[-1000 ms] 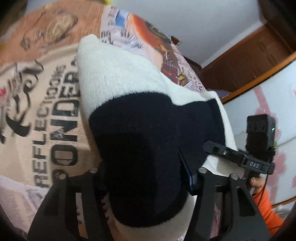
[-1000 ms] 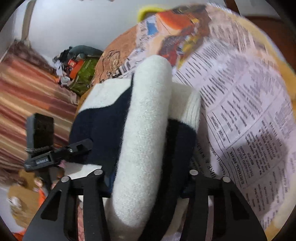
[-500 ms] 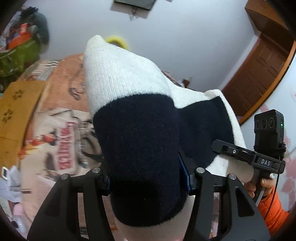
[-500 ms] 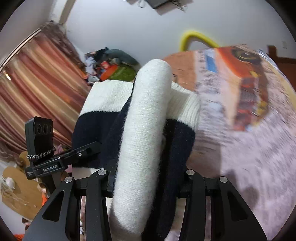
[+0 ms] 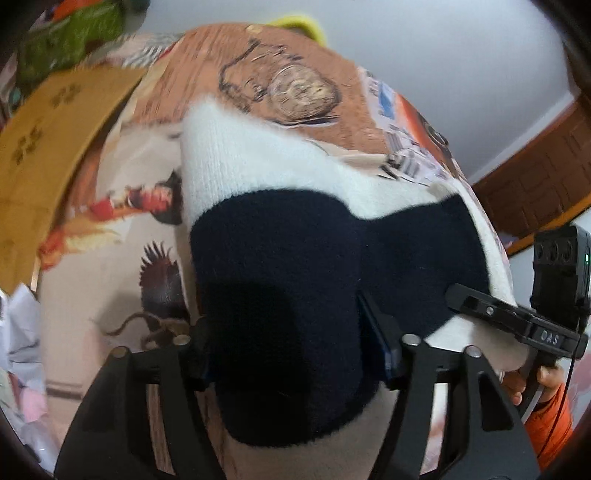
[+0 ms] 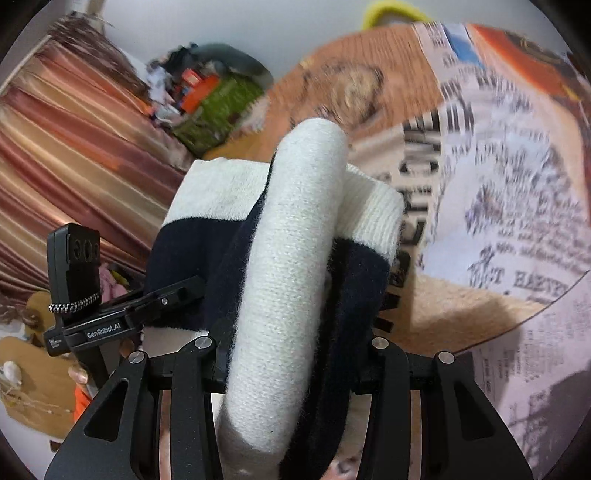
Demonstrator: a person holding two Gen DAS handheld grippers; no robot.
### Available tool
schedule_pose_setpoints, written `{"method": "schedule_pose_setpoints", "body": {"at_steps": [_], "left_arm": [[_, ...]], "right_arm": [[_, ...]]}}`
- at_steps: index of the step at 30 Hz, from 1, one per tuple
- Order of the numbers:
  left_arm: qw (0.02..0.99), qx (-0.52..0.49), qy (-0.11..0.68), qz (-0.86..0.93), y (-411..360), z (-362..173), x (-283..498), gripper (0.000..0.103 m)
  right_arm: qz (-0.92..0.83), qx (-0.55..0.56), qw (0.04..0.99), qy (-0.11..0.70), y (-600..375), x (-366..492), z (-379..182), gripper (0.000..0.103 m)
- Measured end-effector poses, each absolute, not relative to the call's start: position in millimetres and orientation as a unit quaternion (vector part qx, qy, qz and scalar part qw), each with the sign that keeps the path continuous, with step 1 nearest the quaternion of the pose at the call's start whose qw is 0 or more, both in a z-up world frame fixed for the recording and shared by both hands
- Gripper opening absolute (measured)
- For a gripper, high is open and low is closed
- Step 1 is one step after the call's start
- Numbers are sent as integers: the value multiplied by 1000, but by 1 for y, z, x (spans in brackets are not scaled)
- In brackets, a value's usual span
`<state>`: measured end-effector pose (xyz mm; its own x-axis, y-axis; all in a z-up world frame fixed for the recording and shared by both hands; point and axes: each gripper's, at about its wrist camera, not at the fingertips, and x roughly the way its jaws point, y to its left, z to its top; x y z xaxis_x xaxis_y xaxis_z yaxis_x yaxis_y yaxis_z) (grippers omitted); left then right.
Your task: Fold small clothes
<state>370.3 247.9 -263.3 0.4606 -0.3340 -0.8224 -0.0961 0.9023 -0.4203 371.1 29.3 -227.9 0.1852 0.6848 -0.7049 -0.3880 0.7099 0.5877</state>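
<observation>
A navy-and-white knitted garment (image 5: 291, 280) fills the near middle of both wrist views, bunched and held above a bed. The left gripper (image 5: 295, 354) is clenched on its navy part, the fabric bulging between the two black fingers. The right gripper (image 6: 295, 354) grasps the same garment (image 6: 288, 295), where a thick white fold runs lengthwise between its fingers. In both views the garment's long axis runs away from the camera, its white end pointing forward and up. From the left view, the garment stretches rightward to the other gripper, held by a hand (image 5: 546, 384) in an orange sleeve.

Beneath lies a bedspread (image 5: 122, 206) printed with newspaper text, cartoon figures and an orange-brown panel; it is blurred. Beyond it, a white wall (image 5: 461, 55) and a brown wooden door (image 5: 535, 184). From the right view, striped orange-brown curtains (image 6: 66, 155) hang at left, with a heap of clutter (image 6: 210, 96) beside them. A yellow hoop (image 6: 391, 11) shows at the bed's far edge.
</observation>
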Motion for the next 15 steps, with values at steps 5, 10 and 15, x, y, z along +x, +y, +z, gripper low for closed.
{"method": "schedule_pose_setpoints", "body": {"at_steps": [5, 10, 15], "left_arm": [[814, -272, 507, -85, 264, -275, 377, 78], [836, -210, 506, -46, 260, -256, 370, 82], [868, -132, 478, 4, 251, -213, 343, 81]], "right_arm": [[357, 155, 745, 542, 20, 383, -241, 47], [352, 121, 767, 522, 8, 366, -219, 52], [338, 70, 807, 480, -1, 343, -188, 52]]}}
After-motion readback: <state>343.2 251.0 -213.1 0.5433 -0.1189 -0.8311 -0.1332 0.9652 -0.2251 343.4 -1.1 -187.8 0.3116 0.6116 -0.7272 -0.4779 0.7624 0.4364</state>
